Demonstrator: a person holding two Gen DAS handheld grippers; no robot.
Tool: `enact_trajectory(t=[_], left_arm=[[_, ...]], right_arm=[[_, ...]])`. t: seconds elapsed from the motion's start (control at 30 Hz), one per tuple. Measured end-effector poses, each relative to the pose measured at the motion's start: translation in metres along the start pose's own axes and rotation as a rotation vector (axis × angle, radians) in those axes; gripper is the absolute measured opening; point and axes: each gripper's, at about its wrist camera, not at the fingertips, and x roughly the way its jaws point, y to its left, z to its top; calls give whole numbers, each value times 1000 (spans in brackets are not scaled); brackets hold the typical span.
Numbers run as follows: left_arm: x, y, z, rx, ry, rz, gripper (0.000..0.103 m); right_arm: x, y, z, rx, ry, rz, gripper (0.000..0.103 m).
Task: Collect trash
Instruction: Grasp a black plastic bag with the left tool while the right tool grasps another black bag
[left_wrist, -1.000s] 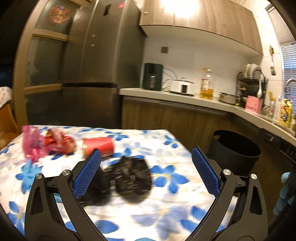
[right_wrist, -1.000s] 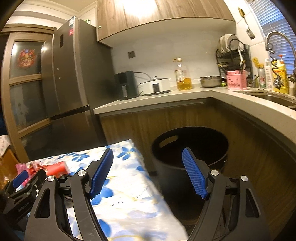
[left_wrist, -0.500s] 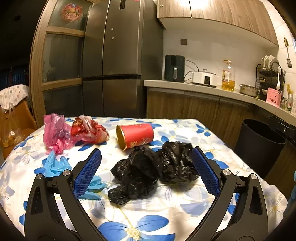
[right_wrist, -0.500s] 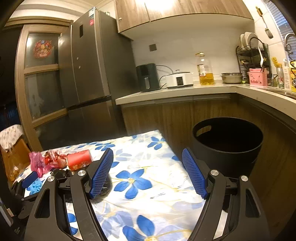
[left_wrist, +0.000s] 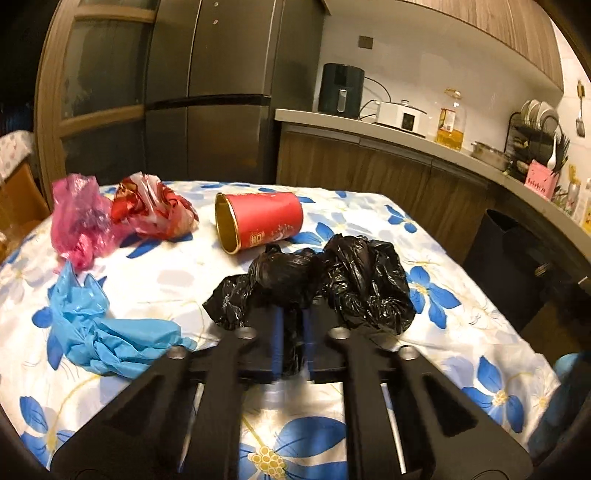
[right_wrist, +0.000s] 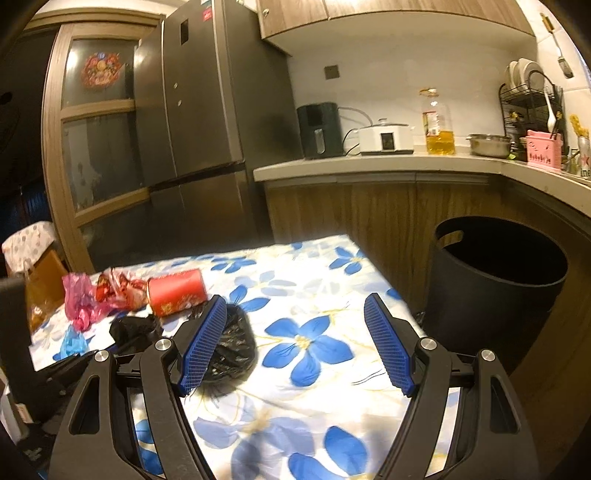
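Trash lies scattered over the flowered surface (left_wrist: 155, 275), and my left jaws (left_wrist: 292, 334) have just been closing: they are now clenched on the near edge of the black plastic bag (left_wrist: 332, 280), a pinch of its glossy, crumpled film caught between the blue ribbed pads. The bag sits in two wrinkled lumps joined by a twisted neck, resting on the cloth straight ahead of my left fingers. My left tool tilts down toward it, its black arms drawn together into a narrow wedge.

Beyond the bag a red cylindrical can (left_wrist: 258, 221) lies on its side, its gold-lined open mouth turned to the left. Further left are a crumpled red-and-white wrapper (left_wrist: 153, 208) and a pink translucent plastic bag (left_wrist: 79, 221), touching each other. Nearer on the left lies a soft, limp blue glove (left_wrist: 107, 328).

My right jaws (right_wrist: 295, 345) are released, spread wide with nothing between the pads, held above the cloth and pointing slightly downward. The left pad stands in front of the same black bag, hiding part of it; I cannot tell whether it touches. The cloth is smooth, white with large blue flowers. To the right, off the surface's edge, a round black bin (right_wrist: 495, 291) with a cut-out handle stands open on the floor beside wooden cabinets.
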Motion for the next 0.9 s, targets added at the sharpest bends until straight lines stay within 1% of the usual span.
enact_trajectory(t=[0.1,0.2,0.4,0.43,0.5,0.57,0.7,0.77,0.8,0.83,0.9], left_arm=[[-8,6,1,-20,-18,-16,2],[-26,16,6,-44,-72,-17,2],[-60,34,20,-86,-158,-6,2],[-64,36,21,-88,-167,-4,2],[-71,39,24,-91,-184,0,2],[-75,41,27,-96,-193,3,2],[-79,42,28,-96,-196,12,2],[-82,44,28,-94,-198,14,2],[-84,43,28,-91,-201,18,2],[-85,43,28,-88,-202,19,2],[-88,43,29,-83,-205,21,2]], right_arm=[[11,11,-6,-15,24,20,75],[27,24,-12,-30,59,43,75],[54,42,-21,-38,113,73,70],[58,43,-21,-35,120,78,67],[65,46,-22,-29,138,84,66],[73,49,-24,-29,163,88,63],[82,54,-31,-51,206,99,48],[83,56,-31,-58,218,103,36],[83,56,-32,-60,219,106,26],[82,56,-32,-62,219,112,19],[80,56,-32,-69,220,124,9]])
